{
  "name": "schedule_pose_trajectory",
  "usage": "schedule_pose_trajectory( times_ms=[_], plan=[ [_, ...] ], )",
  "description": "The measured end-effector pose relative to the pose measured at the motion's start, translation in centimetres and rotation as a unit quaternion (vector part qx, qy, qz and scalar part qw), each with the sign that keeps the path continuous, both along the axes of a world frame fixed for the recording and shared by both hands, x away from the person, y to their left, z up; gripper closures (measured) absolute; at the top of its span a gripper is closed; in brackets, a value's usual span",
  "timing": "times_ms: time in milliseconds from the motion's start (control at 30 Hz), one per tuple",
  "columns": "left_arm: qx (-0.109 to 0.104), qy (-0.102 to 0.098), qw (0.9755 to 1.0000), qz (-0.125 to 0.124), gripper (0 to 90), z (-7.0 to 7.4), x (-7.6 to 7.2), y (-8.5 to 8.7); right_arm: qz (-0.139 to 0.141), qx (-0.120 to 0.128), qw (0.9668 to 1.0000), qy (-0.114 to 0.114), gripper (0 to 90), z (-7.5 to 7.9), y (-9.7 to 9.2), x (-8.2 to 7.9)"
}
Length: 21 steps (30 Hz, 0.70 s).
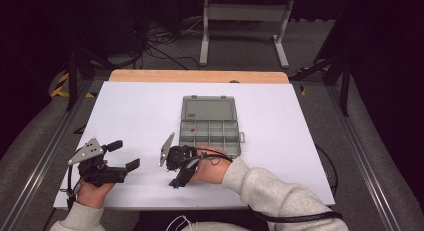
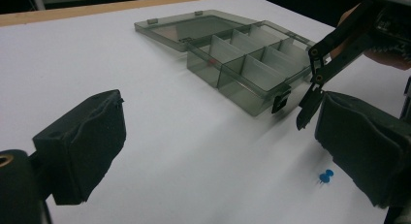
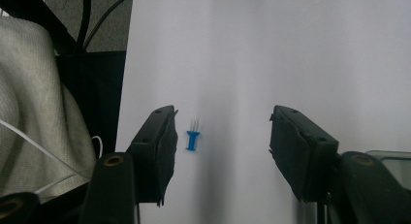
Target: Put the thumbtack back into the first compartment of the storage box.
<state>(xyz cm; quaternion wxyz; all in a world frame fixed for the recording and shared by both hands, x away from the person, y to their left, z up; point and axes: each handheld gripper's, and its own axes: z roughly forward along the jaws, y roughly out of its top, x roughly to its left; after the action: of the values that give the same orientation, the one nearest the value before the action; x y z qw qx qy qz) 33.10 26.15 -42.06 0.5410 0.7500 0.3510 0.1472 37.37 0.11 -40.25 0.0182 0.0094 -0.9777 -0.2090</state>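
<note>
Nearest the person, the right hand-held gripper (image 3: 220,151) hung just above the white tabletop (image 1: 130,116) with its jaws standing apart and nothing pressed between the pads. A blue push pin (image 3: 192,138) lay on the tabletop between those jaws, close beside one pad and apparently not touching it, with a wide gap to the other. The pickup was therefore judged as not yet made: the jaws bracketed the pin but had still to close on it, and the carry to the box remained undone.

The pin looked small, with a blue plastic head and a thin metal point, and it lay on its side. It would likely be fiddly to pinch, being so slight against the broad pads.

To the left, the left hand-held gripper (image 1: 107,168) rested low at the near edge of the tabletop, its jaws wide apart and holding nothing. From its own view the push pin (image 2: 326,176) sat near one of its pads.

Farther off stood a grey translucent compartment box (image 1: 210,133), its lid (image 1: 209,108) folded flat open behind it. One far-left compartment held a small red item (image 1: 193,126), too small to identify; the others looked empty.
</note>
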Motion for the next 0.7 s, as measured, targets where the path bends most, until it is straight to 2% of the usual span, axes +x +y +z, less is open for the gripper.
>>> schedule_pose_trajectory(
  times_ms=[700],
  plan=[
    [0.002,0.001,1.0000,-0.001,5.0,0.0,0.0,0.0,0.019,-0.031,0.9990,0.025,47.6,-2.0,0.5,-1.1]
  ],
)
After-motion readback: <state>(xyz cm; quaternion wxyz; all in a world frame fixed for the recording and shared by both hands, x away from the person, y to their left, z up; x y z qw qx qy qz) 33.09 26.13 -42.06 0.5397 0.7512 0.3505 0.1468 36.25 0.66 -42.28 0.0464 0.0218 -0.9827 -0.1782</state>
